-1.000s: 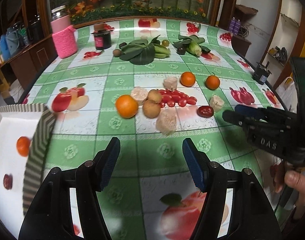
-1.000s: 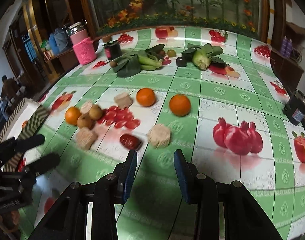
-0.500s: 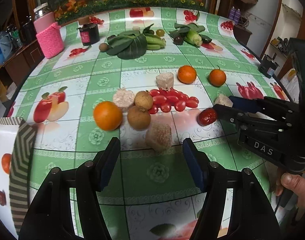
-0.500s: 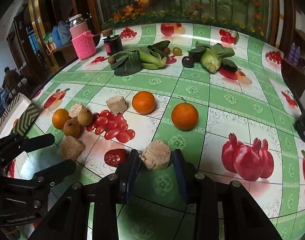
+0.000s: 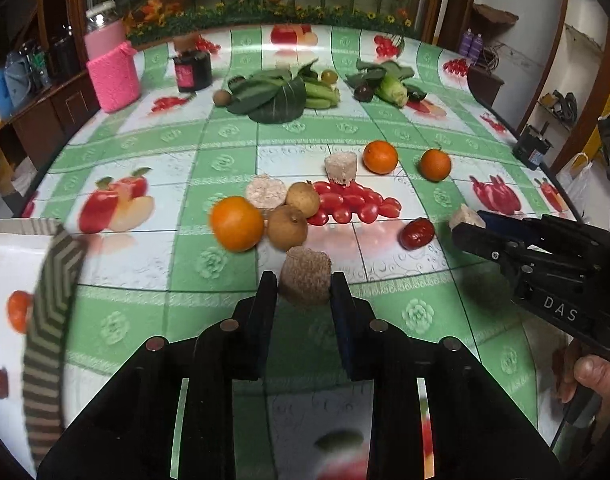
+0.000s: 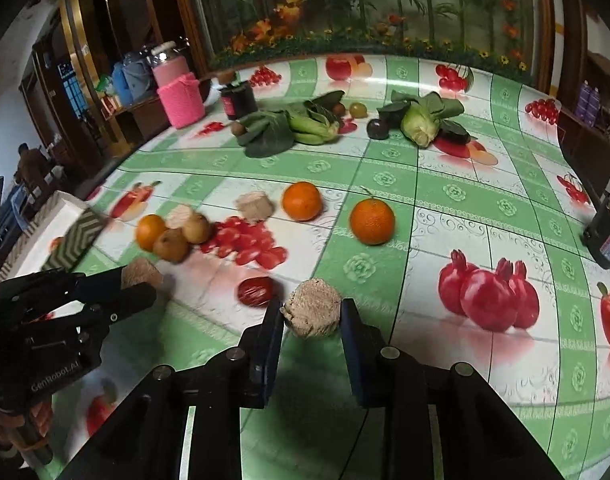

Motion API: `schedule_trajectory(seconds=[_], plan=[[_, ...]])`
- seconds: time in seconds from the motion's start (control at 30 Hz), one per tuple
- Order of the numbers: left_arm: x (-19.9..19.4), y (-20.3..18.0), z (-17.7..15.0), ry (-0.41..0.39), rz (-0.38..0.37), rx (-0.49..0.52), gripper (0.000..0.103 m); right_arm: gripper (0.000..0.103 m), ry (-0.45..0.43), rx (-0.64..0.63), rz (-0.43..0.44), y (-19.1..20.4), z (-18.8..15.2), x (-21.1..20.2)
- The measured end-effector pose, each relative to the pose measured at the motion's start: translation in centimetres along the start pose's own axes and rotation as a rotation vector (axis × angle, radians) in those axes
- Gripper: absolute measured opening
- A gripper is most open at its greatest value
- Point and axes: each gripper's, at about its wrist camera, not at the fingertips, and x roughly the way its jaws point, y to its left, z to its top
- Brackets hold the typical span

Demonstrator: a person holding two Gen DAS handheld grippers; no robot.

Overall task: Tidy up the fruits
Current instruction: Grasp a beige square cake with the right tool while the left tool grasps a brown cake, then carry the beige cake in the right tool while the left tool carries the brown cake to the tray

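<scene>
Grippers, two, each closed to a narrow span around a pale fibrous chunk.

Left gripper [image 5: 305,286]: fingers flank the tan chunk [image 5: 305,278] on both sides, apparently touching; chunk at the fingertips, on the tablecloth [image 5: 385,128] or just off it, cannot tell.

Right gripper [image 6: 312,314]: likewise set on the beige chunk [image 6: 313,312], held between the tips.

Ahead of left gripper: orange [image 5: 236,223], two brown fruits, cherry tomatoes [image 5: 353,202]. Red date [image 6: 256,291] just left of the right fingertips. Tray [image 5: 9,264] to the left gripper's left, already holding a small orange and a date.

Handling, judged: chunks look light, rough-faced, somewhat crumbly; little slip risk, but hard squeezing may break fibres. Take across the flat-cut sides, mid-height. Oranges firm, round, inclined to roll; grip at the widest girth. Tomatoes soft-skinned; light pressure only.
</scene>
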Motion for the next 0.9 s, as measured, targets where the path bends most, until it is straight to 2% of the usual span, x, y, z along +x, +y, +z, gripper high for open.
schedule_trajectory(seconds=[0.1,0.4,0.63,0.9], plan=[[-2.0,0.7,-0.7,-0.016,-0.016,-0.01,0.026,0.028,-0.022,0.016,0.032,0.6,-0.6,-1.2],[-7.0,3.9,-3.3,-0.051,0.017,-0.047,0.026,0.028,-0.055,0.023,0.131,5.1,-2.5,-3.4],[-11.4,8.7,-5.2,-0.102,0.113,-0.091,0.026,0.028,-0.072,-0.029,0.197,9.8,-2.4,-4.1],[-14.3,14.2,-7.1,-0.131,0.215,-0.151,0.026,0.028,-0.066,-0.102,0.258,15.1,-1.4,-3.9]])
